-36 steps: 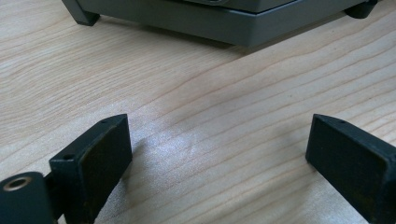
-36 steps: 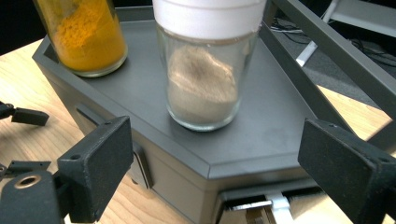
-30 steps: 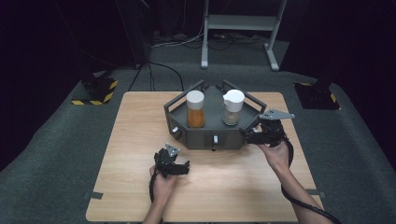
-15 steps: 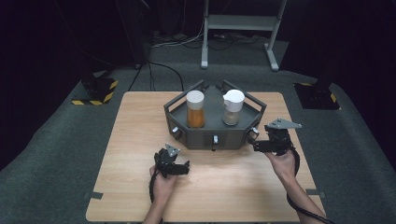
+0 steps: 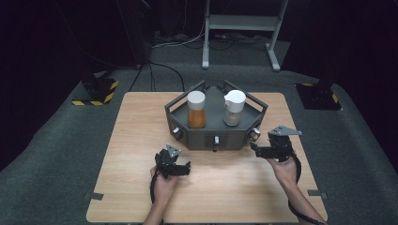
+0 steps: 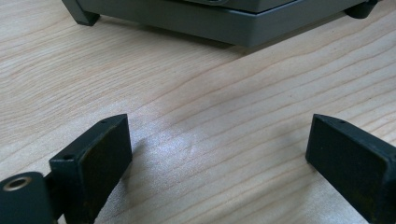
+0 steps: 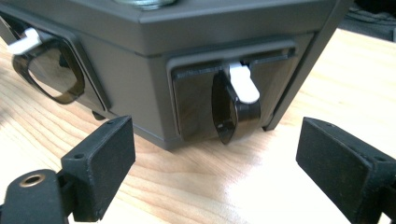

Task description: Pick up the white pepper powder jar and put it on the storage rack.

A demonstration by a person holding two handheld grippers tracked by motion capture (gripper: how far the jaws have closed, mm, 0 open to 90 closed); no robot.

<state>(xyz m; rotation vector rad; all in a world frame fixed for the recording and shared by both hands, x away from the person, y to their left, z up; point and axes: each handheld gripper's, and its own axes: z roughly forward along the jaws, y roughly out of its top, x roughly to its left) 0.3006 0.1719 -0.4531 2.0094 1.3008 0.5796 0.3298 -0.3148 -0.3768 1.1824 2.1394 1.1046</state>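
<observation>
Wood-grain table (image 5: pixel 141 164) seen from the high view, with a dark grey six-sided tray-like box (image 5: pixel 190 137) near its far middle. Two white-capped jars stand in it: one with orange contents (image 5: pixel 196 109), one clear (image 5: pixel 233 108). The left gripper (image 5: pixel 182 168) rests low on the table in front of the box, well apart from it. The right gripper (image 5: pixel 254 148) sits just beside the box's right front corner.

In the left gripper view, the two black jaws stand wide apart over bare wood, nothing between them, the box's base ahead.

In the right gripper view, the jaws have just been closing a little but are apart and empty, aimed at a dark translucent latch handle with a white tab (image 7: pixel 233 105) on the box's side panel. No readable writing or labels appear anywhere.
</observation>
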